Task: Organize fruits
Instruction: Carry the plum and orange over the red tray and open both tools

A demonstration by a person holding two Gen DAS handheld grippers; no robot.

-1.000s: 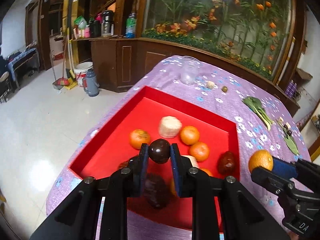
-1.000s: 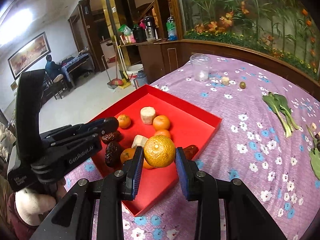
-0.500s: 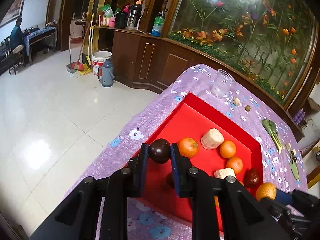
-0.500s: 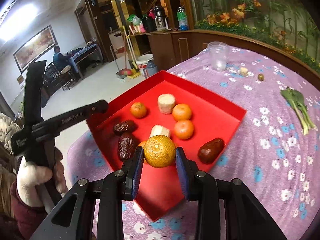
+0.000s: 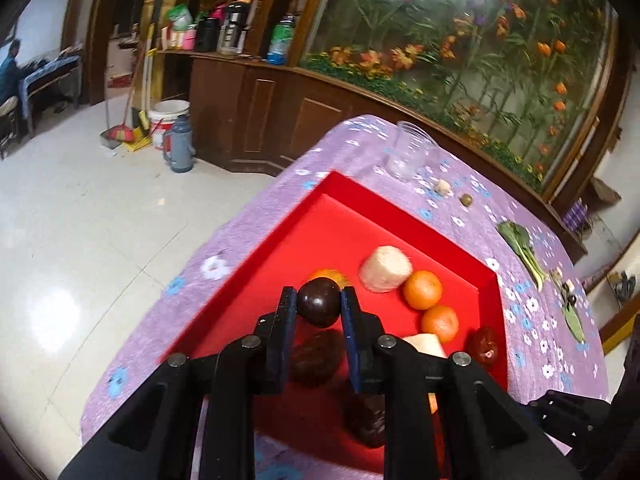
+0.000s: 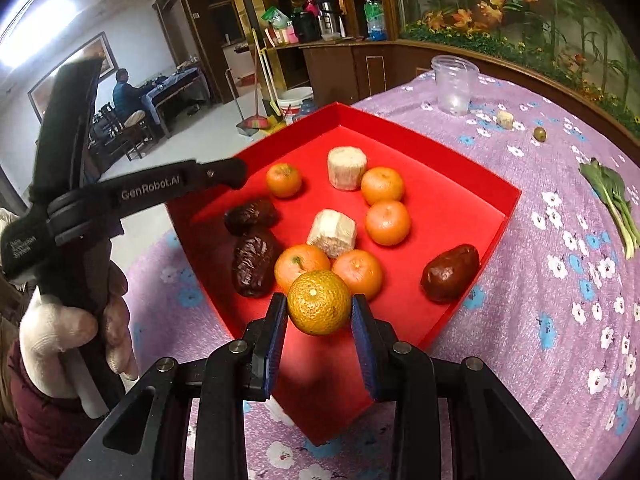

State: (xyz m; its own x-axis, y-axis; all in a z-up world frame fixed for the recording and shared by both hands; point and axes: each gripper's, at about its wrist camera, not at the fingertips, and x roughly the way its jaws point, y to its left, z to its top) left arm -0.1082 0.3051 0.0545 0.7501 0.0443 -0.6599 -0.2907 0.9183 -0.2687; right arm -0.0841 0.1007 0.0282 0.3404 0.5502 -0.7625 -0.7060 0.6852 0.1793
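My left gripper (image 5: pixel 319 307) is shut on a dark purple round fruit (image 5: pixel 319 307) and holds it above the near left part of the red tray (image 5: pixel 280 232). My right gripper (image 6: pixel 319 308) is shut on a yellow-orange tangerine (image 6: pixel 319 308) above the tray's near corner (image 6: pixel 496 216). In the tray lie several tangerines (image 6: pixel 388 222), two pale corn pieces (image 6: pixel 346 168), two dark wrinkled dates (image 6: pixel 254 260) and a red-brown date (image 6: pixel 450 274). The left gripper's body (image 6: pixel 160 190) shows at the left of the right wrist view.
The table has a purple flowered cloth (image 6: pixel 560 320). On it stand a clear plastic cup (image 6: pixel 456 84), a small pale piece (image 6: pixel 505 119), a small olive fruit (image 6: pixel 540 134) and a leafy green (image 6: pixel 612 200). The table's left edge drops to a tiled floor (image 5: pixel 80 220).
My left gripper has swung back right over the tray with the dark fruit. My right gripper has moved nearer the tray's near corner with the tangerine. Both stay shut.
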